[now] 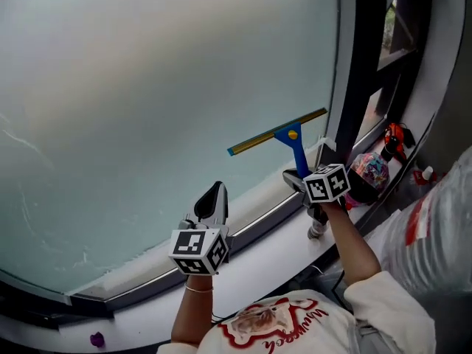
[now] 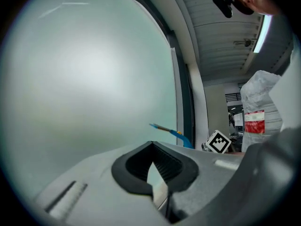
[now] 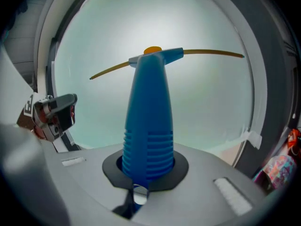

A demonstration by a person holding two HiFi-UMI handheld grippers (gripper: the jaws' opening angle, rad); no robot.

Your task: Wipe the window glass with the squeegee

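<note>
A squeegee (image 1: pixel 279 136) with a blue handle and a yellow-edged blade lies tilted against the lower right of the frosted window glass (image 1: pixel 147 102). My right gripper (image 1: pixel 302 178) is shut on the base of its handle. In the right gripper view the ribbed blue handle (image 3: pixel 148 126) rises from between the jaws, with the blade across the glass above it. My left gripper (image 1: pixel 213 198) hangs left of it, pointing up at the glass, shut and holding nothing. The left gripper view shows its pads (image 2: pixel 141 171) together and the squeegee (image 2: pixel 172 132) small at the right.
A white sill (image 1: pixel 273 251) runs under the glass. A dark window frame (image 1: pixel 365 65) stands right of the squeegee. A colourful bundle (image 1: pixel 371 169) and a red object (image 1: pixel 397 137) lie on the sill's right end. A small purple thing (image 1: pixel 97 338) sits at the lower left.
</note>
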